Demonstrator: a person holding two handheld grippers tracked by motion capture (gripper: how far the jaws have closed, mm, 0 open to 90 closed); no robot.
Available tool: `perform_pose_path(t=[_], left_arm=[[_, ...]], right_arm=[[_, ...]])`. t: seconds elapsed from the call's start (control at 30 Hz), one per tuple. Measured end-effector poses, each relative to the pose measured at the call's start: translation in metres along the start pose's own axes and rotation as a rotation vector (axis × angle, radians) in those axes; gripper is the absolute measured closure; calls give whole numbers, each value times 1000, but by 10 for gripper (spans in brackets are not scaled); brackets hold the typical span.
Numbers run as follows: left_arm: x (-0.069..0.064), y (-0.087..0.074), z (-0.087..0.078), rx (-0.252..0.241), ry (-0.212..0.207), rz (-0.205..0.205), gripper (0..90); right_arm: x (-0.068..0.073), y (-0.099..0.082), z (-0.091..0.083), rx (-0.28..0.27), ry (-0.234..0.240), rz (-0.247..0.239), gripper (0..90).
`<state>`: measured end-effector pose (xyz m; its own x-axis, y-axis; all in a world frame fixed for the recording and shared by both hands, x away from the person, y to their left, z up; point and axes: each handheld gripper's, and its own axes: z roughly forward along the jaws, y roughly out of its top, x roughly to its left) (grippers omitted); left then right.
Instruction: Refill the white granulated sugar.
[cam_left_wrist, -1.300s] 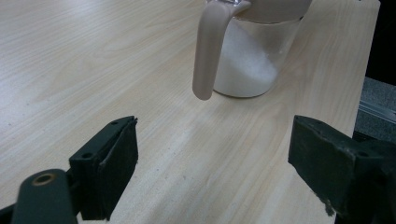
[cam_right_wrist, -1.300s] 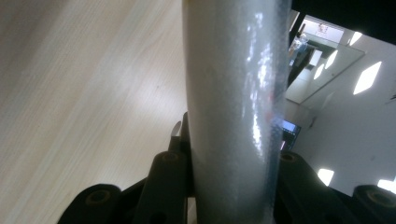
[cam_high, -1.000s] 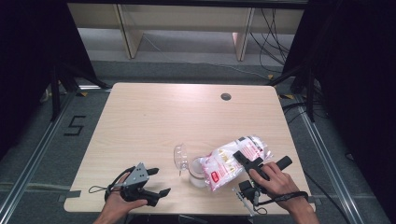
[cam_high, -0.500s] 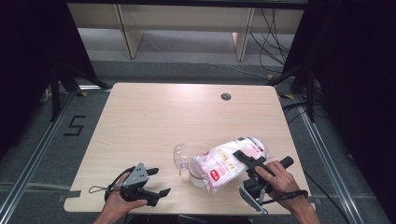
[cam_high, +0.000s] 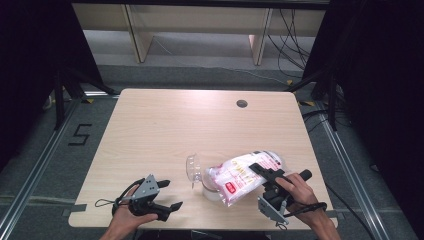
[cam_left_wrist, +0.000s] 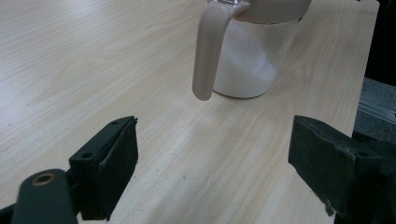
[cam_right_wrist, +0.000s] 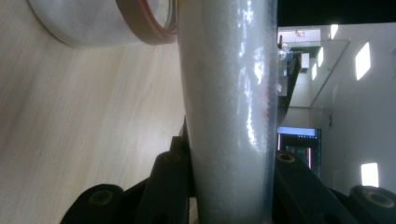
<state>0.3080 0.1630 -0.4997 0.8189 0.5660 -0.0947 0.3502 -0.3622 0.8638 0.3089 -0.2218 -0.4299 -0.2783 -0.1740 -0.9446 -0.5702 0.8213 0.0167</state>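
Bag (cam_high: 243, 174) of white granules lies tilted over the jar (cam_high: 210, 186), near the front right of the table (cam_high: 165, 130). Its long axis runs from upper right down to lower left in the high view, lower end at the jar's mouth. Mouth itself is hidden under the bag there; whether the bag end is open cannot be made out.

Right gripper (cam_high: 274, 176) clamped on the bag's upper right part, jaws pressing either side. In the right gripper view the bag (cam_right_wrist: 226, 107) stands as a vertical column between the two jaws; its top and bottom are cut off by the frame. Jar rim (cam_right_wrist: 149, 23) shows at top left, only in part, with a red-brown band.

Jar lid (cam_high: 191, 170), clear, is swung open to the left of the jar. In the left gripper view the jar (cam_left_wrist: 247, 60) is cut off at the top; beige handle (cam_left_wrist: 210, 51) hangs down its near side; white granules lie slanted inside.

Left gripper (cam_high: 167, 195) rests at the table's front left, well apart from the jar, jaws spread wide, nothing between them.
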Motion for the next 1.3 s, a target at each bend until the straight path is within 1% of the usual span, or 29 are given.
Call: perform_pose_path(t=[0.03, 0.07, 0.13, 0.17, 0.2, 0.23, 0.27, 0.3, 0.33, 0.37, 0.4, 0.47, 0.5, 0.53, 0.57, 0.6, 0.63, 0.67, 0.7, 0.73, 0.83, 0.9, 0.93, 0.97, 1.07, 1.1, 1.17, 1.2, 1.3], left_arm=[[0, 0, 0, 0, 0, 0, 156], [0, 0, 0, 0, 0, -8, 156], [0, 0, 0, 0, 0, -1, 156], [0, 0, 0, 0, 1, -1, 156], [0, 0, 0, -1, 2, -3, 156], [0, 0, -1, -2, 6, -3, 156], [0, 0, -1, -5, 2, -10, 156], [-1, 0, -1, -7, 3, -11, 156], [0, 0, -1, -5, 4, -11, 156], [-1, 0, -1, -10, 4, -15, 156], [-1, 0, -1, -7, 3, -13, 156], [-1, 0, -1, -7, 5, -12, 156], [0, 0, 0, -7, 2, -12, 156], [-1, 0, -1, -7, 4, -12, 156], [-1, 0, -1, -7, 4, -12, 156], [0, 1, -1, -6, 4, -3, 156], [0, 1, -1, -6, 4, -3, 156], [0, 0, -1, -8, 2, -7, 156], [0, 1, -1, -4, 0, -10, 156], [0, 0, -1, -10, 3, -12, 156], [0, 0, -1, -8, 2, -7, 155], [-1, 0, -1, -10, 5, -16, 156], [-1, 0, -1, -8, 9, -15, 156], [0, 0, -1, -7, 1, -6, 156], [0, 0, -1, -8, 2, -12, 156], [0, 1, -1, -4, 2, -9, 156], [0, 0, -1, -6, 1, -10, 156], [0, 0, -1, -7, 2, -11, 156], [0, 1, -1, -4, 10, -1, 156]], right_arm=[[5, -1, -1, 24, 21, 70, 765], [1, -3, 0, -1, 6, 18, 765], [4, -7, 1, -11, 20, 98, 766], [6, -8, 0, -10, 23, 122, 766], [5, -10, 0, -8, 24, 119, 766], [9, -11, 0, -9, 27, 156, 766], [4, -11, 3, -41, 20, 85, 766], [9, -12, 1, -13, 31, 170, 766], [7, -13, 2, -34, 24, 137, 767], [6, -13, -1, -15, 22, 148, 767], [12, -14, -2, -10, 32, 229, 767], [5, -14, -1, -16, 26, 125, 767], [5, -14, -1, -16, 26, 125, 767], [8, -15, -1, -21, 29, 193, 768], [8, -15, -1, -21, 29, 193, 768], [9, -17, 0, -54, 27, 214, 768], [9, -17, 0, -54, 27, 214, 768], [11, -17, -1, -49, 24, 237, 768], [11, -17, -1, -49, 24, 237, 768], [6, -17, 0, -64, 19, 180, 768], [5, -16, -2, -45, 22, 178, 768], [7, -17, -1, -50, 30, 210, 769], [8, -17, 0, -58, 22, 200, 769], [13, -16, -1, -48, 33, 277, 770], [13, -17, 0, -62, 39, 288, 770], [10, -19, 0, -72, 32, 250, 769], [10, -21, 0, -75, 31, 273, 770], [12, -22, 0, -66, 39, 312, 770], [13, -24, 0, -75, 29, 337, 770]])
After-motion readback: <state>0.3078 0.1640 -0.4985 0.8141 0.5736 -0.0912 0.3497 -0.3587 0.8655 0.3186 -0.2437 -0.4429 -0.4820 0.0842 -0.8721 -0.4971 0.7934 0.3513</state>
